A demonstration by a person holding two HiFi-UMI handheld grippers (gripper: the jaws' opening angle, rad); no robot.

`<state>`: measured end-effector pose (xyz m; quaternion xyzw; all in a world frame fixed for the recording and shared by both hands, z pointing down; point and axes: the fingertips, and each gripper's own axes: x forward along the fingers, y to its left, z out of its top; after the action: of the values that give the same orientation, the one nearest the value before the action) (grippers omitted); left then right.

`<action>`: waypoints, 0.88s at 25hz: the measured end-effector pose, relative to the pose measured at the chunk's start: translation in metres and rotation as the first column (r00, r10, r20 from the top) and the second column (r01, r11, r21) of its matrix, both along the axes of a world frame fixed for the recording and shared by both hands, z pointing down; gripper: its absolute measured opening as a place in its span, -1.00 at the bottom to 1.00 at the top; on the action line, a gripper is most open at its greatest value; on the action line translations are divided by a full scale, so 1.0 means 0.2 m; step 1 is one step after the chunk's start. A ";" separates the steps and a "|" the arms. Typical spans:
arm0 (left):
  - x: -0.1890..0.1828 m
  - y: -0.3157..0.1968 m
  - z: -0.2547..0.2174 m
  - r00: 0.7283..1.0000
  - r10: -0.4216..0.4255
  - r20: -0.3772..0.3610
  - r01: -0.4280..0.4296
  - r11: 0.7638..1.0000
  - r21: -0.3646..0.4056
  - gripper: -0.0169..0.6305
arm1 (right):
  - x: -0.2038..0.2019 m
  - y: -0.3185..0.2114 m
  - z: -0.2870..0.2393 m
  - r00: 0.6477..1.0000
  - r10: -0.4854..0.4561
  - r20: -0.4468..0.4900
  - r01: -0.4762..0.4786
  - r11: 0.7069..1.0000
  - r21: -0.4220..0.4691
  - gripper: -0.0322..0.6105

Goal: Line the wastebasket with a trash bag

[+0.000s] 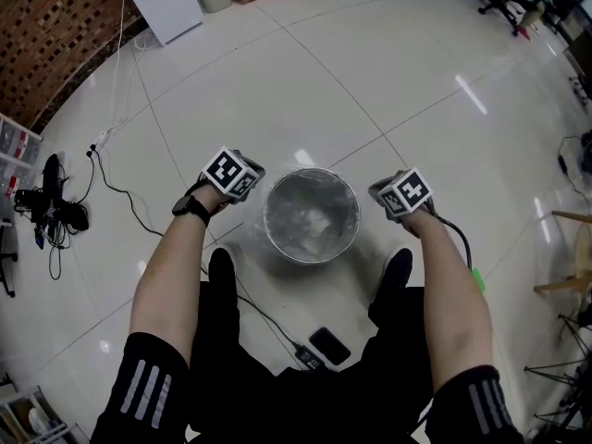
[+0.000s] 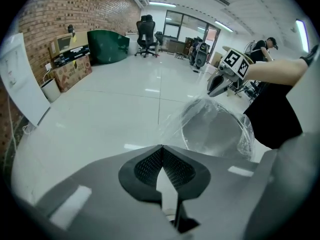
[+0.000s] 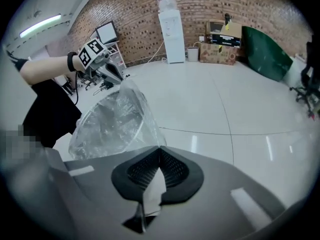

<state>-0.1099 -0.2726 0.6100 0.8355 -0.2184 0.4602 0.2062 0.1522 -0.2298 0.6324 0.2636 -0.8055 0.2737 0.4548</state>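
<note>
Two-sided pinching of clear crinkly plastic trash bag (image 1: 310,213) with left tool (image 2: 161,146) and right tool (image 3: 159,148), spreading its mouth to cuff rim of round grey wastebasket (image 1: 312,260).

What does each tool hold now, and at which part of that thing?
Both tools are shut on the clear trash bag. The left tool pinches the edge of its mouth on one side, and the right tool pinches the opposite edge.
</note>
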 end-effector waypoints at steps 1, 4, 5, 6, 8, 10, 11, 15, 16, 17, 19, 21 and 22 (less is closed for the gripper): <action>0.00 -0.01 0.01 1.000 -0.009 0.002 0.009 1.000 0.011 -0.97 | 0.00 -0.02 0.02 1.000 0.016 -0.007 -0.016 1.000 0.012 -0.88; 0.02 -0.05 0.05 1.000 -0.027 0.007 0.027 0.999 0.038 -0.97 | 0.01 -0.07 0.06 0.998 0.059 -0.020 -0.059 0.998 0.039 -0.88; 0.02 -0.06 0.07 0.999 -0.035 0.008 0.034 0.999 0.039 -0.97 | 0.00 -0.08 0.08 0.997 0.070 -0.023 -0.068 0.997 0.044 -0.88; 0.02 -0.08 0.09 0.999 -0.044 0.008 0.044 0.998 0.034 -0.97 | 0.00 -0.10 0.09 0.996 0.079 -0.028 -0.078 0.996 0.046 -0.88; 0.02 -0.09 0.14 0.998 -0.059 0.011 0.059 0.998 0.011 -0.97 | 0.02 -0.11 0.13 0.994 0.100 -0.048 -0.099 0.994 0.039 -0.88; 0.02 -0.08 0.20 0.998 -0.061 0.023 0.061 0.998 -0.017 -0.97 | 0.03 -0.12 0.18 0.991 0.115 -0.064 -0.113 0.993 0.027 -0.88; 0.02 -0.07 0.23 0.998 -0.059 0.033 0.060 0.998 -0.031 -0.97 | 0.04 -0.12 0.21 0.991 0.116 -0.070 -0.115 0.993 0.021 -0.88; 0.00 -0.05 0.35 0.996 -0.057 0.075 0.062 0.996 -0.069 -0.97 | 0.04 -0.13 0.28 0.991 0.088 -0.105 -0.087 0.996 0.011 -0.88; 0.00 -0.05 0.37 0.995 -0.060 0.082 0.066 0.995 -0.078 -0.97 | 0.02 -0.14 0.29 0.991 0.076 -0.110 -0.075 0.997 0.014 -0.88; 0.00 -0.04 0.40 0.994 -0.061 0.087 0.068 0.994 -0.086 -0.97 | 0.02 -0.14 0.30 0.991 0.066 -0.114 -0.064 0.998 0.017 -0.88; 0.01 -0.03 0.44 0.994 -0.055 0.097 0.065 0.993 -0.102 -0.97 | 0.02 -0.15 0.34 0.991 0.047 -0.126 -0.046 0.999 0.014 -0.88; 0.03 -0.02 0.47 0.994 -0.043 0.104 0.055 0.992 -0.116 -0.97 | 0.04 -0.13 0.38 0.989 0.031 -0.147 -0.031 1.000 -0.003 -0.88; 0.04 -0.01 0.48 0.994 -0.039 0.104 0.052 0.991 -0.122 -0.97 | 0.05 -0.12 0.40 0.987 0.027 -0.158 -0.029 0.999 -0.013 -0.88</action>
<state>-0.1026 -0.2745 0.7058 0.7913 -0.2184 0.5100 0.2568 0.1617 -0.2542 0.7127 0.2922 -0.7611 0.2645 0.5151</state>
